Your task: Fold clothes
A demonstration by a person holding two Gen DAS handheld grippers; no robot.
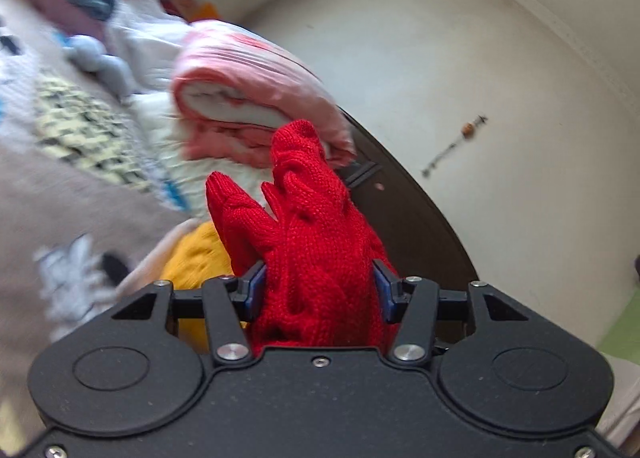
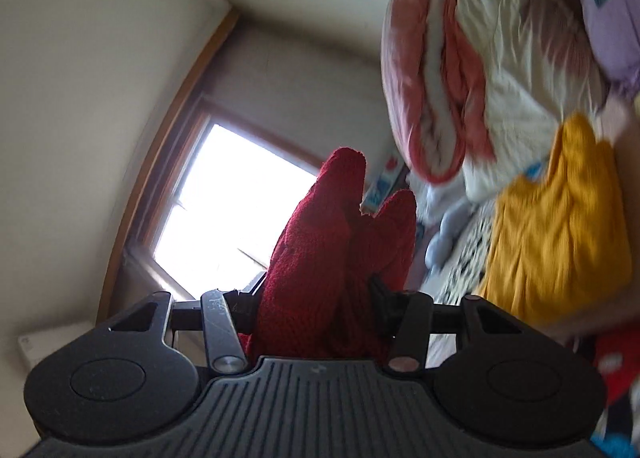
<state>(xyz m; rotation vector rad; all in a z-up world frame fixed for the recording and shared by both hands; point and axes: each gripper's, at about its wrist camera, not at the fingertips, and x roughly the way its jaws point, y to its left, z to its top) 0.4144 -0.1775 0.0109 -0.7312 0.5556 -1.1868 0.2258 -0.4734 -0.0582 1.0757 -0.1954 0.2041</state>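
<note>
A red knitted garment [image 1: 312,225] fills the jaws of my left gripper [image 1: 320,290], which is shut on a thick bunch of it; folds of the knit stick up past the blue pads. My right gripper [image 2: 316,298] is likewise shut on a bunch of the red knit [image 2: 336,242], seen dark against a bright window. Both grippers are lifted off the bed. A yellow garment [image 1: 196,254] lies on the bed below the left gripper and shows at the right as the yellow garment [image 2: 560,234] in the right wrist view.
A rolled pink and white blanket [image 1: 248,97] and a cream quilt [image 2: 524,57] lie on the bed. A patterned bedspread [image 1: 72,185] covers the left. A dark bed frame [image 1: 404,209] borders a pale wall [image 1: 460,57]. A window [image 2: 224,193] faces the right gripper.
</note>
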